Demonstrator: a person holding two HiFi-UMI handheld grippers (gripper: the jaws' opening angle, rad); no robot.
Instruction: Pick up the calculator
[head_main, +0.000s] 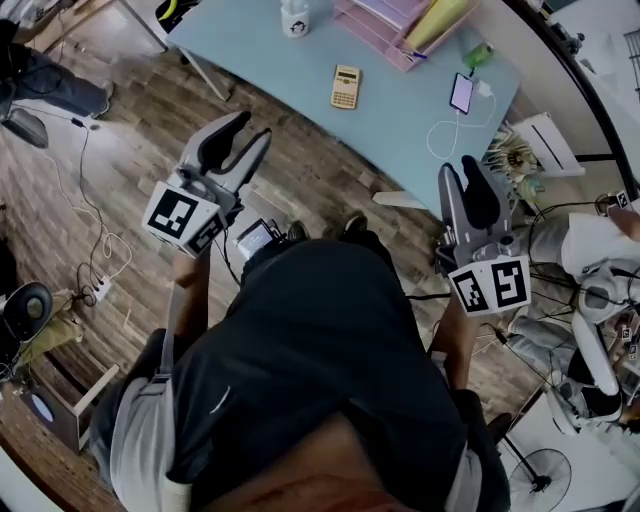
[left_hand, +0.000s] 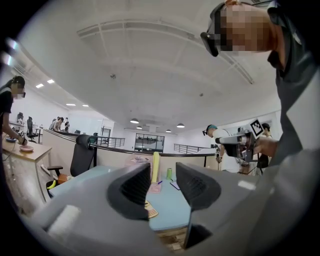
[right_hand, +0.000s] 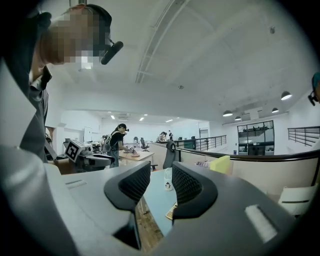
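Observation:
A tan calculator (head_main: 345, 86) lies flat on the light blue table (head_main: 260, 50), well ahead of both grippers. My left gripper (head_main: 252, 128) is held over the wooden floor short of the table's near edge, jaws apart and empty. My right gripper (head_main: 460, 170) hovers near the table's right corner, its jaws a narrow gap apart with nothing in it. In the left gripper view the calculator (left_hand: 150, 210) shows low between the jaws of the left gripper (left_hand: 162, 187). In the right gripper view the calculator (right_hand: 171, 212) peeks past the right jaw of the right gripper (right_hand: 161, 187).
On the table stand a white mug (head_main: 295, 18), pink trays (head_main: 380, 25) with a yellow folder (head_main: 435, 20), and a phone (head_main: 462, 92) on a white cable. Cables and a power strip (head_main: 95, 290) lie on the floor at left. Clutter and a fan (head_main: 545, 475) crowd the right.

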